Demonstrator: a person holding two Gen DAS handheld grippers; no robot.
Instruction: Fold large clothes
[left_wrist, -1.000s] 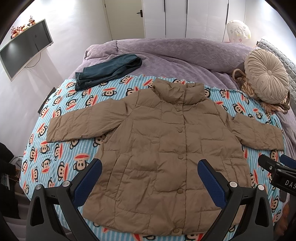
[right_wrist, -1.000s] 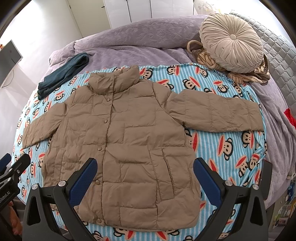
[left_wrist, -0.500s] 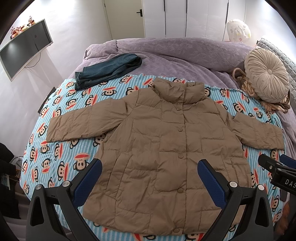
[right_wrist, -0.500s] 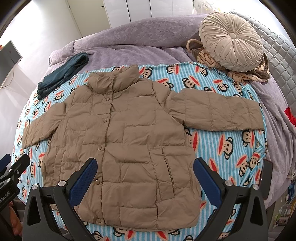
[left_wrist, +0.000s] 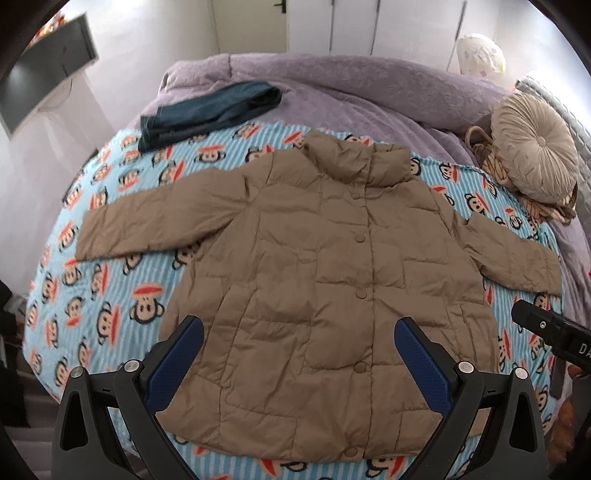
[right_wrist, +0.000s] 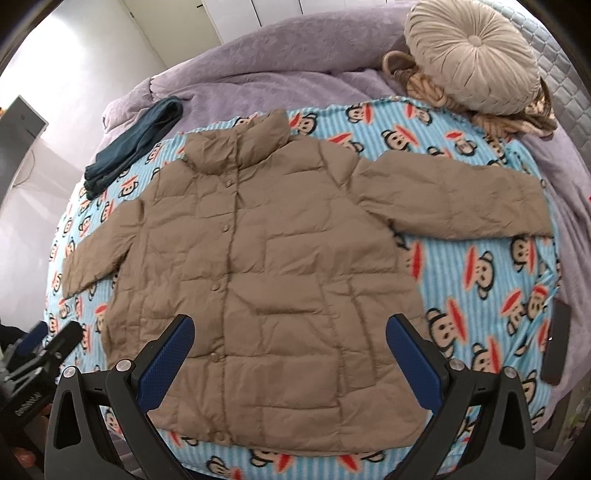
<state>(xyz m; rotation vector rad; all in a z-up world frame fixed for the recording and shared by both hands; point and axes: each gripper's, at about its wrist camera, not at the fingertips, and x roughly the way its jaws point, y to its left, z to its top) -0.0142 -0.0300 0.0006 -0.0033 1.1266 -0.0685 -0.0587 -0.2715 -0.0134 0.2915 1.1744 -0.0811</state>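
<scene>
A tan quilted jacket (left_wrist: 325, 280) (right_wrist: 266, 280) lies flat and buttoned on a blue monkey-print blanket (left_wrist: 110, 295) (right_wrist: 480, 280), collar away from me, both sleeves spread out sideways. My left gripper (left_wrist: 299, 354) hovers open above the jacket's lower half, nothing between its blue pads. My right gripper (right_wrist: 290, 347) is open too, above the hem area, holding nothing. The right gripper's black body (left_wrist: 546, 332) shows at the right edge of the left wrist view; the left gripper's body (right_wrist: 40, 354) shows at the lower left of the right wrist view.
Folded dark blue jeans (left_wrist: 207, 110) (right_wrist: 133, 144) lie at the blanket's far left corner. A round beige cushion (left_wrist: 535, 155) (right_wrist: 469, 59) sits on a woven basket at the far right. A purple bedspread (left_wrist: 351, 85) covers the bed's back. A dark phone (right_wrist: 556, 339) rests near the right edge.
Both grippers have shifted a little, the right one tilting so the jacket sits further left in its view. The jacket lies as before; both grippers stay open.
</scene>
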